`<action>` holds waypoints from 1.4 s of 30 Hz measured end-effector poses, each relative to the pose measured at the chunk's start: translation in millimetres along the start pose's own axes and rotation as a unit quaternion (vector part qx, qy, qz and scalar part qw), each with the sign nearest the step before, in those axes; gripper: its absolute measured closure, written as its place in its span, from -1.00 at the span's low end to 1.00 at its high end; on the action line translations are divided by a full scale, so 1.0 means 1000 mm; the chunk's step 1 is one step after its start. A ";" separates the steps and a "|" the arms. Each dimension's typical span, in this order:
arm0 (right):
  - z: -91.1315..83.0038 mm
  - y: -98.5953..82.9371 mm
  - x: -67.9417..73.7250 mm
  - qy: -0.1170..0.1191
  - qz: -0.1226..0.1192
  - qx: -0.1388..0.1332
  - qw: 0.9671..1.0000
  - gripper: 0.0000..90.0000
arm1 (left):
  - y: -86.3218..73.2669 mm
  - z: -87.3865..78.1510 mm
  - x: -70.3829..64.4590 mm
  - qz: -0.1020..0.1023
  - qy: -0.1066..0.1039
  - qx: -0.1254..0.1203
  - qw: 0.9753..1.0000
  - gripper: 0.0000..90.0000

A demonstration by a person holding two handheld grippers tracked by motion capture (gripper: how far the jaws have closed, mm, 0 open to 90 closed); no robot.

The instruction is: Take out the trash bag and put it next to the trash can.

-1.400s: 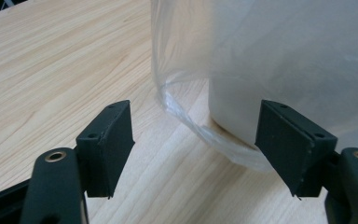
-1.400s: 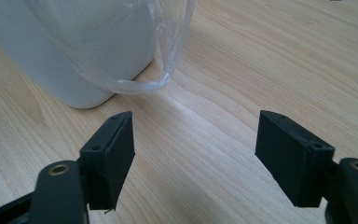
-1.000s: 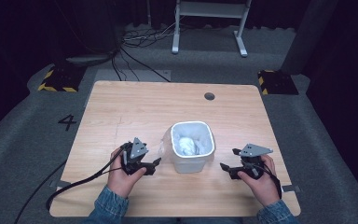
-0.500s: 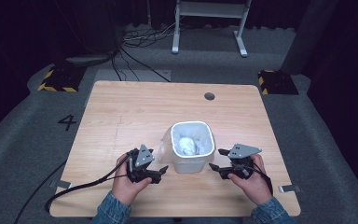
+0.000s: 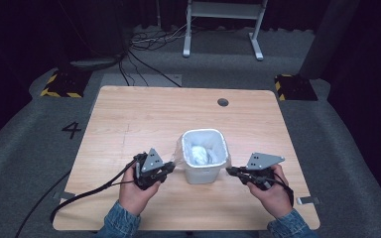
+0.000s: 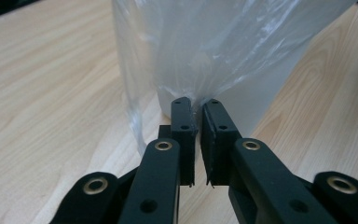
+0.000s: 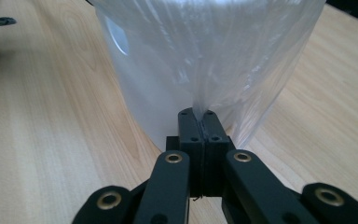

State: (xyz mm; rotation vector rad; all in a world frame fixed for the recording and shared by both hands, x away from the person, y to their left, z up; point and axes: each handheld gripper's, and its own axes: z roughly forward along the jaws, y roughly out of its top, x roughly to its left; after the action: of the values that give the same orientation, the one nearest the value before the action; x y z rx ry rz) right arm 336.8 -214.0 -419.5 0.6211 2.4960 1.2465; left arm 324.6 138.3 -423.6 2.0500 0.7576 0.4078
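Now the left tool (image 5: 170, 171) and right tool (image 5: 232, 171) each pinch the clear bag liner (image 6: 214, 56) of the white bin (image 5: 204, 168) standing between them on the table (image 5: 129, 119).

The bin (image 5: 204, 157) stands on the table (image 5: 129, 124), near its front edge. The left gripper (image 5: 167, 169) is just left of the bin, the right gripper (image 5: 231, 171) just right. Crumpled paper (image 5: 199, 153) lies inside the bin.
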 end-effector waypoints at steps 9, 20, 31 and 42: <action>-0.036 0.025 0.005 -0.005 -0.012 -0.040 0.999 1.00 | 0.016 -0.023 0.003 0.008 0.006 -0.049 0.999 0.94; -0.047 0.057 -0.009 -0.006 -0.016 -0.065 0.998 1.00 | 0.025 -0.029 0.016 0.005 0.004 -0.087 0.996 0.97; -0.045 0.058 -0.015 -0.008 -0.006 -0.065 0.998 1.00 | 0.028 -0.030 0.025 -0.004 0.034 -0.089 0.995 0.96; -0.003 0.034 -0.052 0.001 0.062 -0.016 0.998 1.00 | 0.016 0.013 0.040 -0.014 0.030 -0.026 0.999 0.98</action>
State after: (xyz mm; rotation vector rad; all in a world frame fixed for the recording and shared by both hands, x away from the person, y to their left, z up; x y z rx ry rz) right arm 389.2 -223.3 -387.1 0.7774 2.4666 1.3267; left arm 367.6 149.4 -417.4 1.9837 0.8037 0.4703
